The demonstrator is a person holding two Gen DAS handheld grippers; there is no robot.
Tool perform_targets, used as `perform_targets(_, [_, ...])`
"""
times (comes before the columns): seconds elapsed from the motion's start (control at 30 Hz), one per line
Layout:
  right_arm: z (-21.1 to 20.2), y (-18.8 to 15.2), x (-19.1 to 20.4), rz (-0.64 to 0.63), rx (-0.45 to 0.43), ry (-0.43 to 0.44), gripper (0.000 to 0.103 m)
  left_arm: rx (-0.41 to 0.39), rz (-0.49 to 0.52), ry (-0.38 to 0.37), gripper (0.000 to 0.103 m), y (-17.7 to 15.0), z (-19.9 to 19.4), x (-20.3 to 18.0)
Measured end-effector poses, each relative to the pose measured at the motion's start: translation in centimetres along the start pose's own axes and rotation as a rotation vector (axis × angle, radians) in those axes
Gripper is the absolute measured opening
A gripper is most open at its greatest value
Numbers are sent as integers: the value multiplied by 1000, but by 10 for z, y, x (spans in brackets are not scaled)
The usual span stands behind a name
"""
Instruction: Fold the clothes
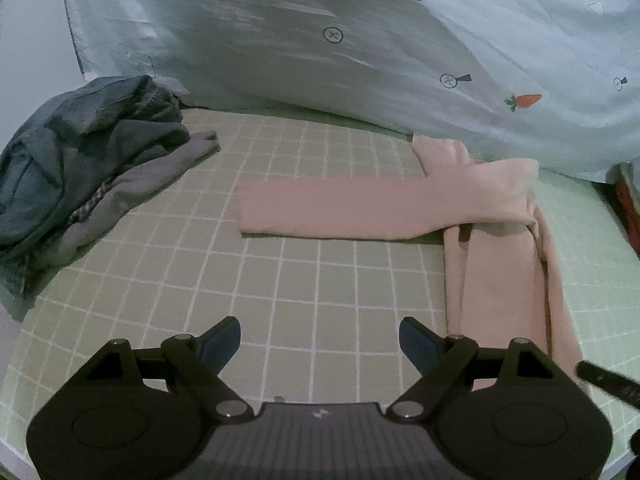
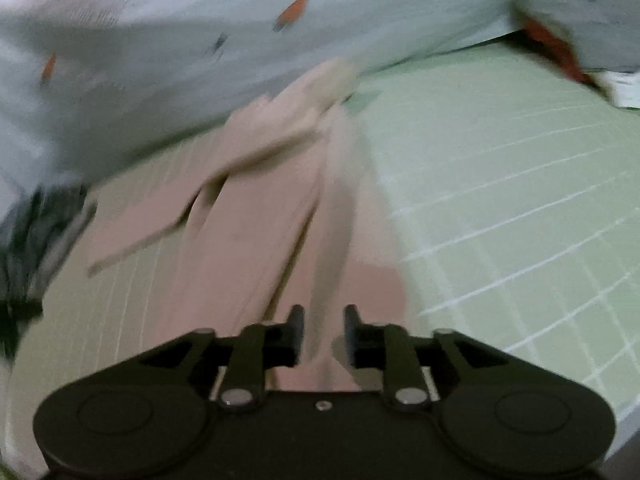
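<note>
Pink garment point(image 1: 384, 208) half-folded on the green checked bed point(image 1: 280, 280).
Right gripper point(image 2: 324, 334), narrowly parted, straddles its hem, likely for grasping; left gripper point(image 1: 320, 344) hangs wide open, empty.

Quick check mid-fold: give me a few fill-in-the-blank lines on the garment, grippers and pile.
The left gripper is ___ and holds nothing.
The right gripper has the ___ garment between its fingers.
The dark clothes pile lies to the ___ of the garment in the left wrist view.

Missing words: open; pink; left
</note>
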State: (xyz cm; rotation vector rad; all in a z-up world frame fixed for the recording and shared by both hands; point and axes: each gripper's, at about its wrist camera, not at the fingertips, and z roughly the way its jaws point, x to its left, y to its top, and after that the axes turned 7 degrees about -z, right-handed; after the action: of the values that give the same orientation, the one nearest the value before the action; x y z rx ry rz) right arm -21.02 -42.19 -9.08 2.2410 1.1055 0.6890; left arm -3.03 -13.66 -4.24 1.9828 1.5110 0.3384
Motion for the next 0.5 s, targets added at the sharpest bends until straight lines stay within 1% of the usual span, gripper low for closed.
perform_targets(0.07, [0, 0, -10, 31, 3, -40, 26, 6, -1, -2, 87, 1, 2, 2])
perform_targets(0.1, [2, -1, -14, 28, 19, -64, 25, 9, -2, -3, 87, 1, 3, 3])
perform_targets(0.17, [6, -7, -15, -7, 49, -95, 25, 16, -3, -4, 87, 2, 6, 4])
perform_targets(0.27, [15, -18, -1, -100, 90, -108, 26, 26, -9, -4, 87, 5, 10, 7])
perform_targets(0.33, [17, -24, 16, -230, 92, -139, 39, 30, -33, 9, 87, 11, 15, 9])
perform_targets(0.37, [20, -24, 24, -289, 95, -150, 40, 28, -45, 14, 87, 14, 17, 10])
perform_targets(0.4, [21, -23, 26, -317, 98, -149, 41, 26, -56, 18, 87, 17, 20, 11])
perform_targets(0.47, [25, -14, 25, -326, 104, -143, 49, 23, -77, 27, 87, 23, 25, 14])
perform_targets(0.5, [30, -6, 26, -324, 99, -150, 57, 23, -87, 33, 87, 26, 28, 15])
